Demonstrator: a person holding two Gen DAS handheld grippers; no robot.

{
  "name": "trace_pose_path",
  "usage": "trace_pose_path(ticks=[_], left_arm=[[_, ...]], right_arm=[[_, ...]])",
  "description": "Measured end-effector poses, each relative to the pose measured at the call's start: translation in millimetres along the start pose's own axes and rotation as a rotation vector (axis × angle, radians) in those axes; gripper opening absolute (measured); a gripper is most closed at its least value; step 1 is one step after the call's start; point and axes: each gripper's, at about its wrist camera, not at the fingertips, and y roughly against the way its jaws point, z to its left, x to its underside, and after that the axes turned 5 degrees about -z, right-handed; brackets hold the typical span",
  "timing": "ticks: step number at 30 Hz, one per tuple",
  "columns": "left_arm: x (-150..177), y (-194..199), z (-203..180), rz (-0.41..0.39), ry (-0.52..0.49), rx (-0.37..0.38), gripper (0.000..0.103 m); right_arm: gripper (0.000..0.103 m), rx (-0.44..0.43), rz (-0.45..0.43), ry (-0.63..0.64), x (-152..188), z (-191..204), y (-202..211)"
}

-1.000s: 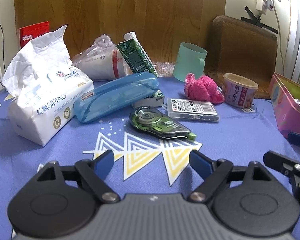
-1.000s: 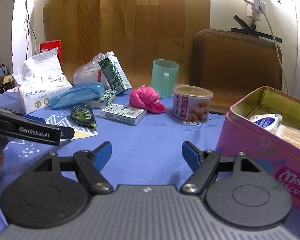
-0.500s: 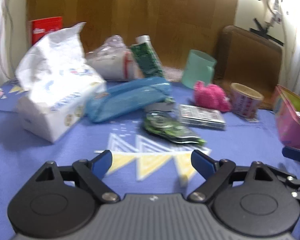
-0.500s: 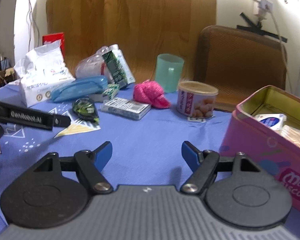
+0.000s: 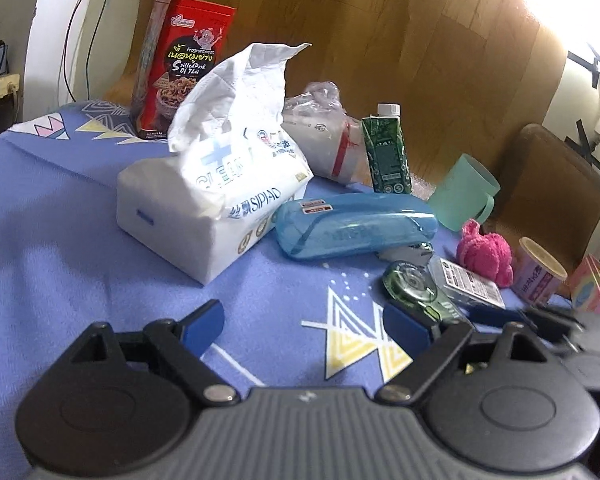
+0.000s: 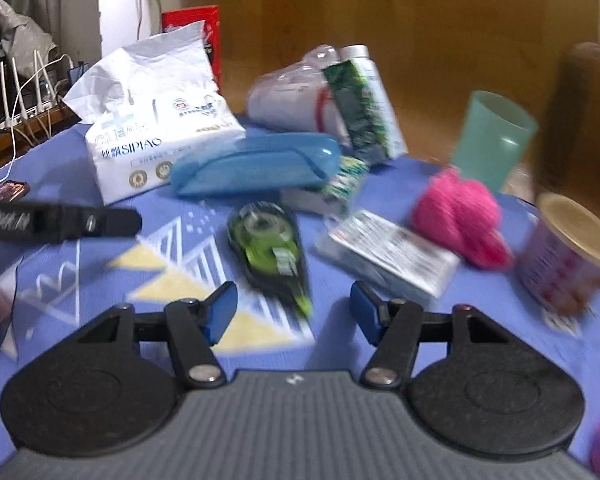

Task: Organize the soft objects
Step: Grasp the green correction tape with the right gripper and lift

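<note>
A white tissue pack (image 5: 220, 208) with a raised paper flap sits on the blue cloth, straight ahead of my left gripper (image 5: 304, 320), which is open with nothing between its fingers. A pink fluffy cloth (image 5: 486, 254) lies far right, next to the mint cup. In the right wrist view it (image 6: 458, 216) is ahead and to the right. My right gripper (image 6: 294, 306) has its jaws closing. The near end of a green correction tape (image 6: 268, 244) lies just in front of them, and the pads do not touch it. This view is blurred.
A blue plastic case (image 5: 356, 224) lies beside the tissue pack. Behind stand a red snack tin (image 5: 184, 64), a bagged white item (image 5: 324, 140), a green carton (image 5: 388, 152) and a mint cup (image 5: 464, 192). A barcoded pack (image 5: 468, 284), round tub (image 5: 538, 276) and pink tin (image 5: 594, 292) crowd the right.
The left view has swung left, so the tissue pack is now centred and the red tin shows fully. The right gripper has moved left and closer to the correction tape, with its jaws narrower.
</note>
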Motion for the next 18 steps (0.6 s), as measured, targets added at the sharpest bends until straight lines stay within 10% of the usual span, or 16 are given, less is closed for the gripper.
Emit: trace_pose_path(ticks=[4,18], left_arm=[[0,-1,-2,0.001,-0.009,-0.005,0.090],[10,7,-42,-0.003,-0.211,0.004,0.097]], right_arm=[[0.041,-0.051,-0.007,0.014,-9,7,-13],[0.041,-0.020,-0.015,-0.073,53,-11,92]])
